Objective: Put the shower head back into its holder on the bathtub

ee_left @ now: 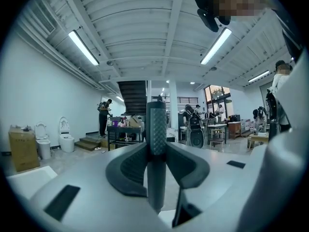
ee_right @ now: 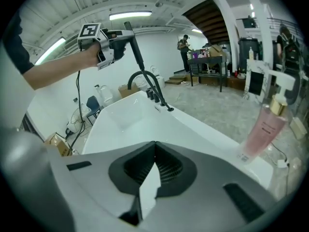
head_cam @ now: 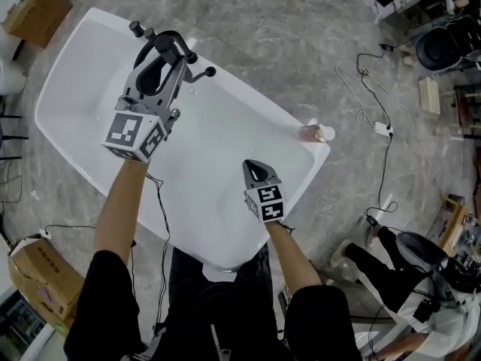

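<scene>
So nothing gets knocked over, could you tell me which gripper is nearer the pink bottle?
Right. The right gripper hangs over the bathtub, a short way from the bottle; the left gripper is farther off by the faucet, holding the shower head.

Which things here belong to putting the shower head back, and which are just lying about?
Belong to the job: shower head, gripped in the left gripper's jaws; faucet set on the bathtub rim.
Just lying about: pink bottle on the tub's corner; cardboard boxes and power strip on the floor.
</scene>
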The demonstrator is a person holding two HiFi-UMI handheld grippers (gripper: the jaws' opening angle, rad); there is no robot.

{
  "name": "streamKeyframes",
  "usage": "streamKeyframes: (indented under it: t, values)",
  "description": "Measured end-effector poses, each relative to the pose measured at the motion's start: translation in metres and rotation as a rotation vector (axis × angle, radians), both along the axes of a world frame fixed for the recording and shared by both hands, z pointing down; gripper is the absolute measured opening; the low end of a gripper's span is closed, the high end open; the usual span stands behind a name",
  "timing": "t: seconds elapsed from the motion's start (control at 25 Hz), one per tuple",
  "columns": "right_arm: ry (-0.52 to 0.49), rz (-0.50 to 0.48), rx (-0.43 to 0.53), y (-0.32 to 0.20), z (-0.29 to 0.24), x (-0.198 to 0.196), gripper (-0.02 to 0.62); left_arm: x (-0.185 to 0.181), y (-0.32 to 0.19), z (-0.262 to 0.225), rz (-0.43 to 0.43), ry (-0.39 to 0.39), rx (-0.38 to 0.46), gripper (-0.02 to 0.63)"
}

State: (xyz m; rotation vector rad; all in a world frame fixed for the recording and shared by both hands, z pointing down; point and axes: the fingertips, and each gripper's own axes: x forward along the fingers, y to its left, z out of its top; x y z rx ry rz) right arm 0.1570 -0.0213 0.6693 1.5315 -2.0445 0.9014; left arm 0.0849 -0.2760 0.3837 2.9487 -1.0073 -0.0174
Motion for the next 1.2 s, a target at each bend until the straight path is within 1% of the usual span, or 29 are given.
streamKeyframes:
  t: [0.44, 0.64, 0.96, 1.2]
  values:
    - [-0.057, 0.038, -0.015, 0.009, 0.014, -0.005, 0.009, 0.016, -0.021, 0.045, 0.003, -0.019, -0.024, 0.133]
    - [-0.074, 0.048, -0.029, 0.017, 0.025, -0.003, 0.009, 0.028, -0.029, 0.07, 0.0, -0.032, -0.03, 0.135]
    - [-0.111, 0.091, -0.036, 0.029, 0.034, 0.006, 0.009, 0.046, -0.046, 0.109, -0.009, -0.066, -0.03, 0.135]
    - [-0.122, 0.083, -0.046, 0.033, 0.042, 0.003, 0.009, 0.052, -0.059, 0.139, -0.021, -0.094, -0.034, 0.135]
